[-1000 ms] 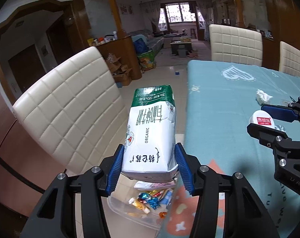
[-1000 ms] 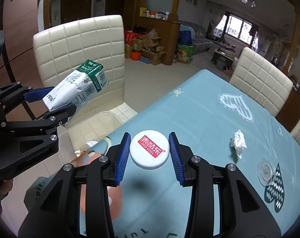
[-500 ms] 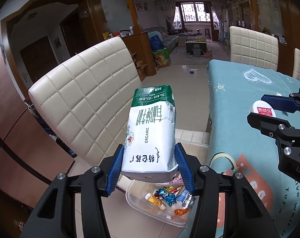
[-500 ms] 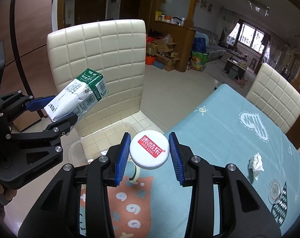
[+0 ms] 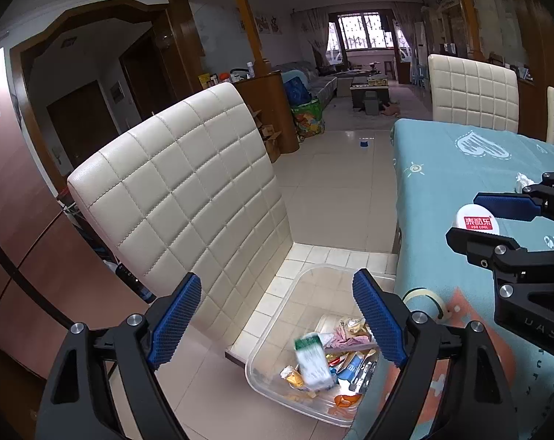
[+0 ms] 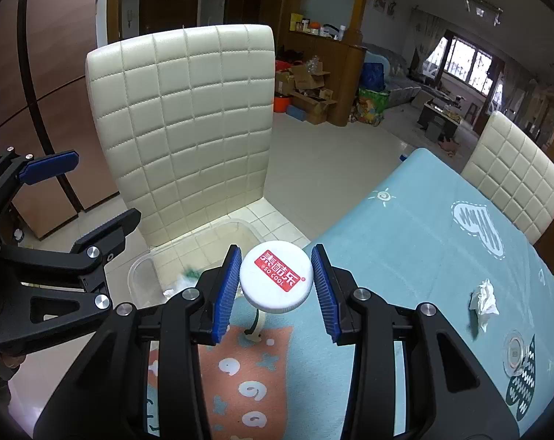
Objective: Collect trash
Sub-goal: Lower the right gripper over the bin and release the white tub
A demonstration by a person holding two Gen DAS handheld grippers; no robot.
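Observation:
My left gripper point(image 5: 277, 317) is open and empty above a clear plastic bin point(image 5: 277, 308) on the chair seat. A green and white milk carton point(image 5: 311, 363) lies blurred in the bin among several wrappers. My right gripper point(image 6: 275, 289) is shut on a white bottle with a red-labelled cap point(image 6: 275, 275), held over the table's near corner; it also shows in the left wrist view point(image 5: 476, 222). The left gripper shows at the left of the right wrist view point(image 6: 57, 198). A crumpled tissue point(image 6: 484, 299) lies on the teal tablecloth point(image 6: 405, 227).
A cream quilted chair point(image 5: 189, 198) stands behind the bin, its back close to my left fingers. A tape ring point(image 5: 423, 299) lies on the table corner. A round clear lid point(image 6: 513, 354) lies near the tissue. More cream chairs point(image 5: 473, 91) stand at the far side.
My left gripper has opened and let go of the milk carton, which has dropped into the bin. Both grippers have moved left towards the chair. The right still holds the bottle.

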